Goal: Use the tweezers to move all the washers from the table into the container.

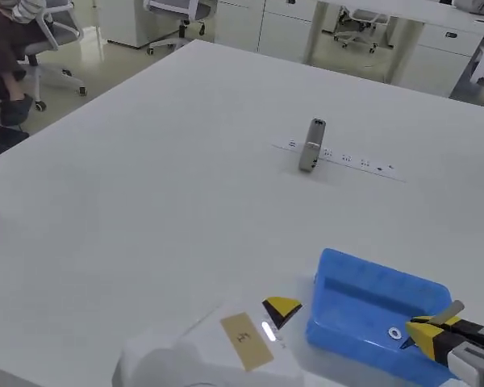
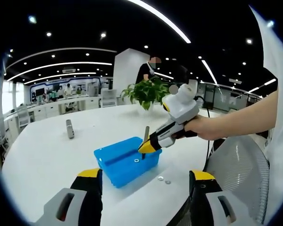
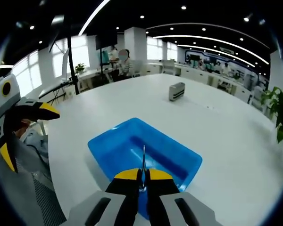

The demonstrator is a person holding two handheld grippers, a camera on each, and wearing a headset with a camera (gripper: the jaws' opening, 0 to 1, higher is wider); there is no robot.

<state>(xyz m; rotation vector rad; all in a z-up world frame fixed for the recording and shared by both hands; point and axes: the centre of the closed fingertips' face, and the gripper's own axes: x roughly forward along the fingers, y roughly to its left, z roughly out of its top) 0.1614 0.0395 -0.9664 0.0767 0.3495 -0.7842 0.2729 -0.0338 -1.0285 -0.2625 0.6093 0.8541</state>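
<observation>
Working at the broad white table (image 1: 145, 201), and by the look of it at the drop-off step. Hovering low over the blue container (image 1: 379, 270), toward its near end.

Right gripper (image 3: 141, 175): pinched narrow and clamped on the tweezers (image 3: 143, 157), aimed forward and down into the container. Left gripper (image 2: 146, 175): spread wide, gripping nothing, touching nothing, hanging just beside the container's outer wall.

Inside the container, 1 washer (image 1: 395, 333), close to the tweezer tips. Cannot tell whether already let go or pinched between them. Out on the table, 2 more washers (image 2: 160, 178), side by side, just beside the container on the left gripper's side. So roughly 1 of 3 in, as a judgement.

Next, most likely: lift clear of the rim, swing out to the nearer of those 2, lower the tips astride the thin ring's edge, squeeze gently. Likely to skid away: flat, thin metal on a smooth top.
</observation>
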